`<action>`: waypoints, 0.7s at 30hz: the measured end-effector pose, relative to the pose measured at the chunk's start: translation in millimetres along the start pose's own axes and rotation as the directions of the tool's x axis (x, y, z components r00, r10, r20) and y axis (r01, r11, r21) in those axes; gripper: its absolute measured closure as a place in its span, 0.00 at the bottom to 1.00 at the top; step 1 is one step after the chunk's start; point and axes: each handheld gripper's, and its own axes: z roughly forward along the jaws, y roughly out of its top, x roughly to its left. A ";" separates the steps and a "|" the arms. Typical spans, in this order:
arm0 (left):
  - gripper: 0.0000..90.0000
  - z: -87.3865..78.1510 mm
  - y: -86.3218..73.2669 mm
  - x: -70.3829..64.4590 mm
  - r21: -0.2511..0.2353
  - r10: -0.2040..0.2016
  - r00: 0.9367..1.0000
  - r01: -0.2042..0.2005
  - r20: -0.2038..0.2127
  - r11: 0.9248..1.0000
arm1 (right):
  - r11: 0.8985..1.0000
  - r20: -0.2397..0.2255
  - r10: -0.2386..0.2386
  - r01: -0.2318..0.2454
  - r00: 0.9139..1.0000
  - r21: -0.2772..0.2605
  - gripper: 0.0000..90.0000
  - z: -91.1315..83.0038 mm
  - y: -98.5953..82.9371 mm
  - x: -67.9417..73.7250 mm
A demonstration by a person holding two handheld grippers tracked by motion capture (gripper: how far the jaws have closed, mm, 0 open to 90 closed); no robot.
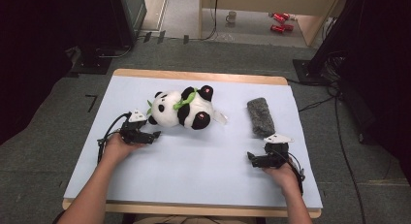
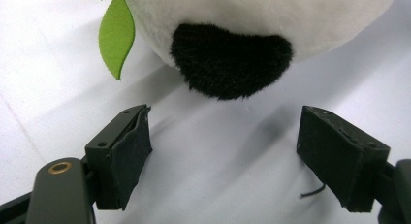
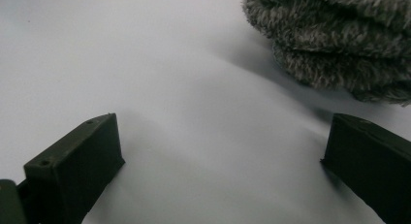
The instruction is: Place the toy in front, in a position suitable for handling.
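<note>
A black-and-white panda plush with a green leaf collar lies on its side at the back middle of the white-covered table. My left gripper rests open just left of its head. In the left gripper view the jaws stand wide apart, with the panda's black ear and a green leaf close ahead, untouched. A grey fuzzy rolled cloth lies at the right. My right gripper sits open in front of it. In the right gripper view the grey cloth lies ahead to the right.
The table's wooden edge runs along the back. Beyond it on the floor are a mug and red cans. Cables and dark equipment stand right of the table. Both forearms enter from the bottom.
</note>
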 end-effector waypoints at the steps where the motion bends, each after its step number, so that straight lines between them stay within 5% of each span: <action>1: 0.22 0.1 0.1 -0.1 0.000 -0.001 1.000 0.001 -0.001 1.000 | 1.000 0.000 0.000 0.000 1.000 0.000 0.00 0.0 0.0 0.0; 9: 0.25 -1.1 0.9 0.8 0.004 -0.001 1.000 0.001 -0.003 1.000 | 1.000 -0.001 0.000 0.000 1.000 -0.001 0.00 -0.1 -0.1 0.0; 13: 0.38 -4.0 2.3 4.1 0.009 -0.026 1.000 0.026 -0.014 1.000 | 1.000 -0.001 0.002 -0.002 1.000 0.000 0.00 -0.2 -0.1 0.2; 21: 0.36 -7.0 8.5 6.8 0.059 -0.038 0.999 0.040 -0.021 0.997 | 1.000 -0.002 0.002 -0.002 1.000 -0.002 0.00 -0.3 -0.3 0.1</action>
